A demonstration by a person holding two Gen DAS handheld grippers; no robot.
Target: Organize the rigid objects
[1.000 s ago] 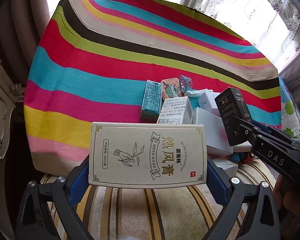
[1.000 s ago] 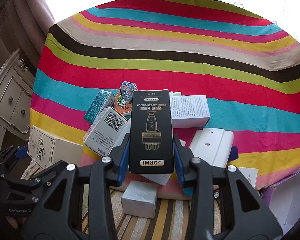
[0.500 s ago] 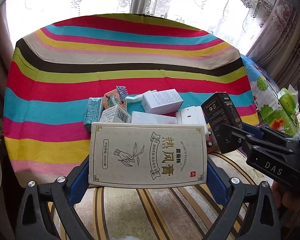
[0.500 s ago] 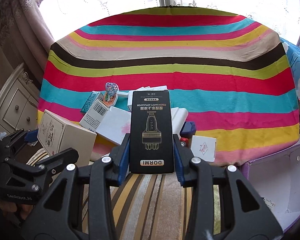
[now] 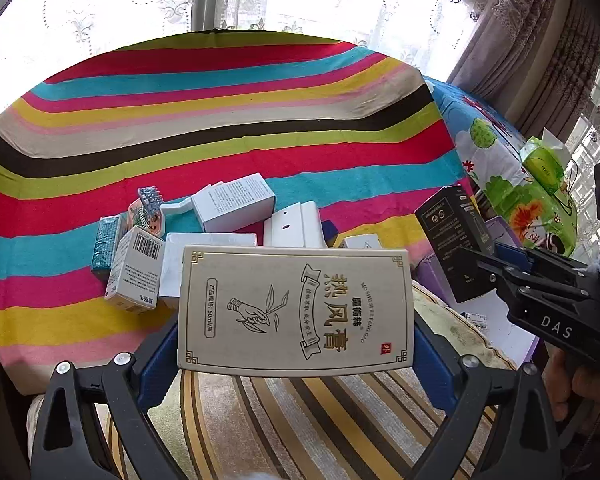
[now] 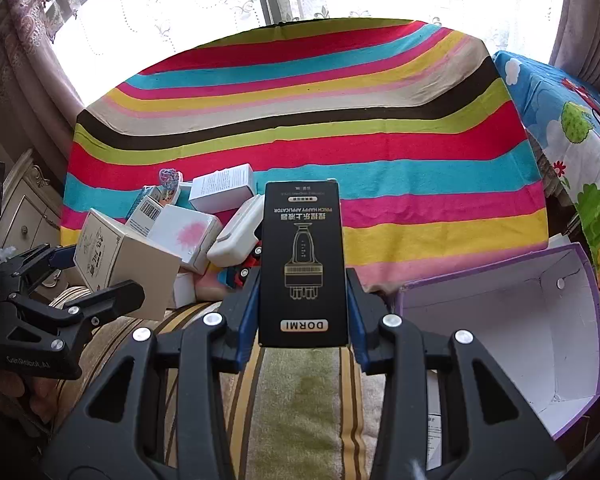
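Note:
My left gripper [image 5: 296,346] is shut on a wide beige box with Chinese lettering [image 5: 296,308], held flat above a striped cushion. My right gripper [image 6: 303,312] is shut on a tall black DORMI box [image 6: 303,264], held upright. In the left wrist view that black box [image 5: 454,240] hangs at the right edge. The right wrist view shows the beige box [image 6: 120,256] at the left. An open white box with purple edges [image 6: 500,320] lies empty just right of the right gripper.
A pile of boxes lies on the striped cloth [image 5: 220,120]: a white box [image 5: 232,204], a barcode box [image 5: 134,272], a teal box [image 5: 104,244], a white plastic piece [image 5: 296,226]. A cartoon-print cloth [image 5: 500,160] bears a green tissue pack [image 5: 544,164]. A cabinet [image 6: 28,208] stands left.
Both grippers have swung right and risen a little, each carrying its box. The pile has slid left in both views, and the purple-edged box has come into the right wrist view.

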